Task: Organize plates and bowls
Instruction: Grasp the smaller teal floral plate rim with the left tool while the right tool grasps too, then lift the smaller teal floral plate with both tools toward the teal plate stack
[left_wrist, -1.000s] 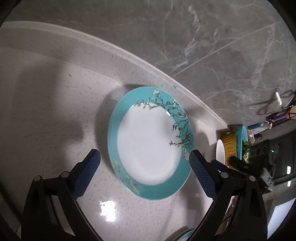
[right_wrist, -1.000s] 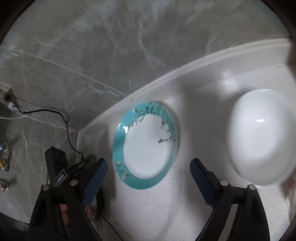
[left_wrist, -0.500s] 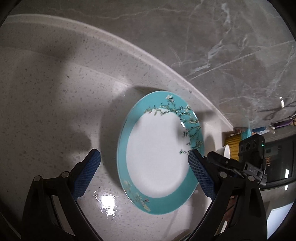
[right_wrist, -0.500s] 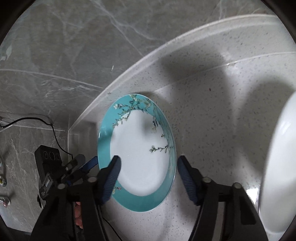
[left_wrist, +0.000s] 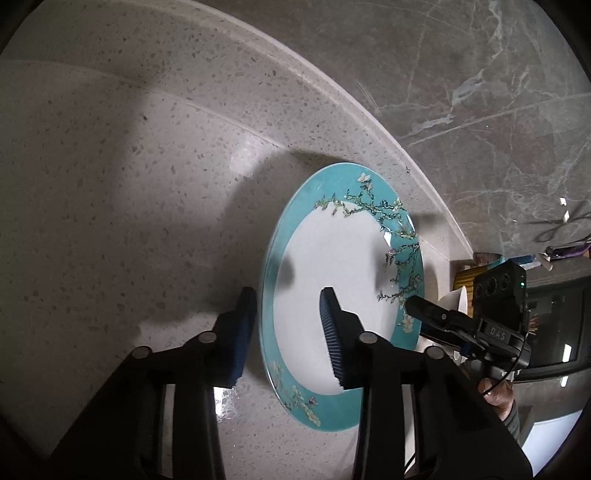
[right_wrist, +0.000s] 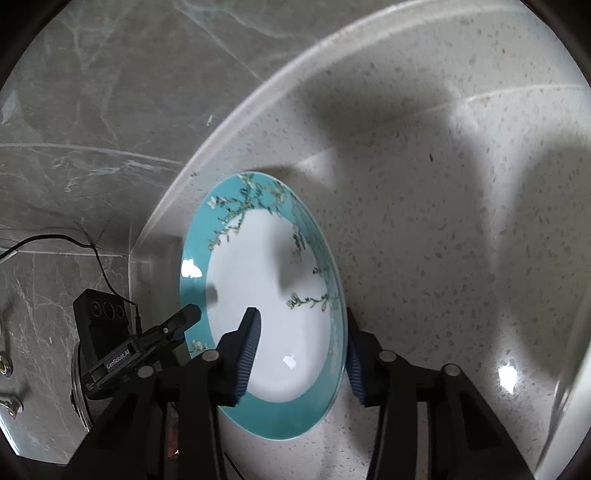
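A plate (left_wrist: 343, 266) with a teal rim, blossom branches and a white centre lies on the speckled counter near the wall. My left gripper (left_wrist: 287, 295) straddles the plate's left rim. One blue pad is outside the edge and the other is over the white centre. Its jaws are closing and the pads do not visibly press. My right gripper (right_wrist: 301, 314) straddles the opposite rim of the same plate (right_wrist: 258, 266). It too is closing, with a gap still showing at the pads. Each gripper shows in the other's view, the right (left_wrist: 417, 306) and the left (right_wrist: 184, 317).
The raised counter lip and the grey marble wall (left_wrist: 461, 74) run close behind the plate. A white bowl's edge (right_wrist: 565, 387) shows at the far right. A yellow item (left_wrist: 466, 282) and a white dish (left_wrist: 453, 300) sit beyond the plate. A black cable (right_wrist: 55, 240) hangs on the wall.
Both grippers have sunk toward the plate and narrowed their jaws from wide open. Each now has a rim of the plate between its fingers.
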